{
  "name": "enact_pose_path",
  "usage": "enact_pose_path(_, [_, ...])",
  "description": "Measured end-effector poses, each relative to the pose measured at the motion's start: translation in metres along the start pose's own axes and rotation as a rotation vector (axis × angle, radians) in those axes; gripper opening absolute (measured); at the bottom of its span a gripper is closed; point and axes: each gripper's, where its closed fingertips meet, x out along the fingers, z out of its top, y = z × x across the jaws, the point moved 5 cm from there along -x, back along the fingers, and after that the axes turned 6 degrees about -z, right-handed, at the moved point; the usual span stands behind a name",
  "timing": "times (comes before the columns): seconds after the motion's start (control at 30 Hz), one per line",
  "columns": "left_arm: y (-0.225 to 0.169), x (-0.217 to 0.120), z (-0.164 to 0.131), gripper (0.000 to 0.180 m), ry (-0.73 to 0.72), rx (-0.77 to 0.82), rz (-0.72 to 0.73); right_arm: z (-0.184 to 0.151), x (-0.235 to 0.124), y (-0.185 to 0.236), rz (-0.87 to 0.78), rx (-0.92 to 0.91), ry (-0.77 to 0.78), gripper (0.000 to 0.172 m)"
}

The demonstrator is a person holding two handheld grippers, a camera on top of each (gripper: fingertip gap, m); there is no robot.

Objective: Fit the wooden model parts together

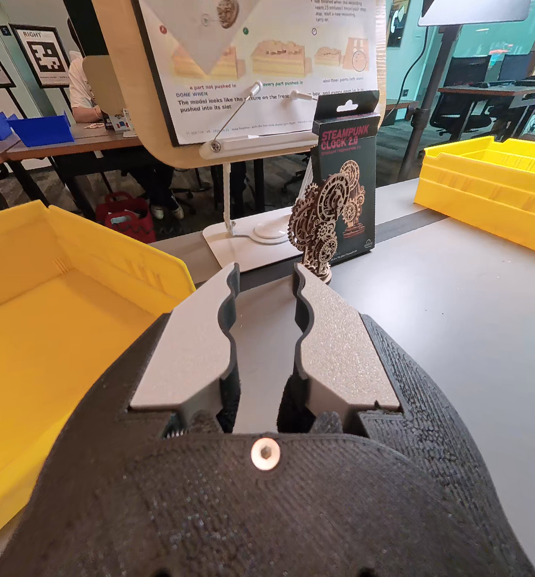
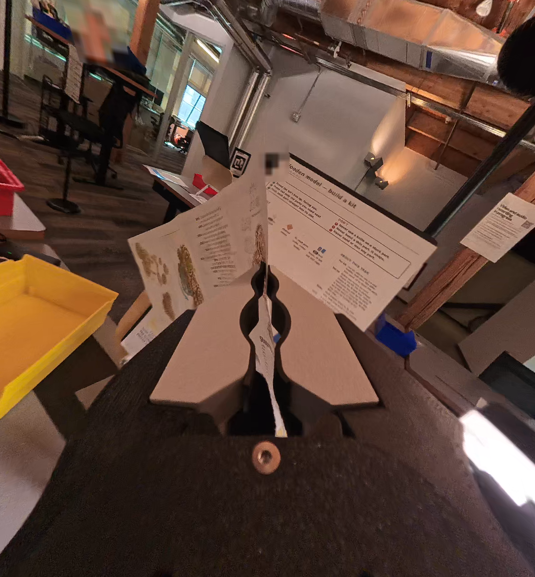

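In the left wrist view the assembled wooden gear model (image 1: 322, 224) stands upright on the grey table (image 1: 447, 312), just beyond my right fingertip. The dark kit box (image 1: 344, 175) stands behind it. My left gripper (image 1: 266, 274) is open and empty, low over the table. In the right wrist view my right gripper (image 2: 265, 274) is shut on a folded paper instruction leaflet (image 2: 197, 249) and holds it up in the air. The leaflet's page fans out to the left of the pads. The instruction sheet on the stand (image 2: 347, 249) lies behind it.
A yellow bin (image 1: 56, 296) sits close at the left of my left gripper, another yellow bin (image 1: 494, 193) at the far right. A white lamp base (image 1: 247, 240) and the sheet stand (image 1: 260, 78) are at the table's far edge. A yellow tray (image 2: 35, 318) shows at left in the right wrist view. Some 40 cm of space lies between my two pairs of fingers.
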Motion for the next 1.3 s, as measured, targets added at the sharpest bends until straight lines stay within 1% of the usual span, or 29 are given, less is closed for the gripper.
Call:
enact_pose_path(0.03, [-0.001,-0.001,0.002,0.031,-0.008,0.004,-0.001,-0.003,-0.02,-0.001,0.013,0.016,0.013,0.0])
enact_pose_path(0.13, [-0.006,-0.005,0.008,0.032,-0.024,0.012,-0.007,-0.02,-0.084,-0.004,0.045,0.031,0.082,0.0])
enact_pose_path(0.3, [-0.017,-0.011,0.02,0.031,-0.055,0.014,-0.03,-0.071,-0.188,0.001,0.082,0.012,0.259,0.0])
enact_pose_path(0.37, [-0.024,-0.015,0.025,0.03,-0.07,0.027,-0.039,-0.089,-0.227,0.022,0.113,-0.063,0.292,0.0])
enact_pose_path(0.43, [-0.031,-0.019,0.029,0.03,-0.079,0.04,-0.049,-0.113,-0.259,0.057,0.175,-0.163,0.343,0.0])
enact_pose_path(0.47, [-0.035,-0.021,0.03,0.03,-0.081,0.044,-0.055,-0.126,-0.272,0.077,0.213,-0.194,0.366,0.0])
enact_pose_path(0.53, [-0.043,-0.024,0.03,0.03,-0.08,0.05,-0.07,-0.158,-0.29,0.116,0.3,-0.199,0.428,0.0])
enact_pose_path(0.67, [-0.059,-0.035,0.025,0.03,-0.065,0.057,-0.099,-0.231,-0.301,0.171,0.418,-0.193,0.521,0.0])
enact_pose_path(0.73, [-0.066,-0.045,0.021,0.03,-0.062,0.055,-0.103,-0.265,-0.3,0.186,0.441,-0.26,0.541,0.0])
enact_pose_path(0.8, [-0.071,-0.056,0.014,0.03,-0.053,0.048,-0.107,-0.285,-0.303,0.203,0.492,-0.332,0.522,0.0])
enact_pose_path(0.93, [-0.077,-0.071,-0.009,0.03,-0.007,0.048,-0.113,-0.279,-0.314,0.253,0.645,-0.469,0.423,0.0])
enact_pose_path(1.0, [-0.077,-0.071,-0.02,0.029,0.02,0.048,-0.117,-0.279,-0.317,0.269,0.701,-0.564,0.419,0.0])
enact_pose_path(1.07, [-0.078,-0.067,-0.027,0.03,0.046,0.031,-0.133,-0.287,-0.315,0.268,0.695,-0.556,0.492,0.0])
enact_pose_path(1.13, [-0.08,-0.066,-0.029,0.03,0.051,0.03,-0.145,-0.298,-0.311,0.255,0.645,-0.518,0.575,0.0])
enact_pose_path(1.23, [-0.082,-0.066,-0.03,0.03,0.054,0.049,-0.152,-0.307,-0.309,0.239,0.566,-0.401,0.667,0.0])
enact_pose_path(1.3, [-0.082,-0.066,-0.032,0.03,0.058,0.043,-0.158,-0.311,-0.31,0.229,0.512,-0.389,0.69,0.0])
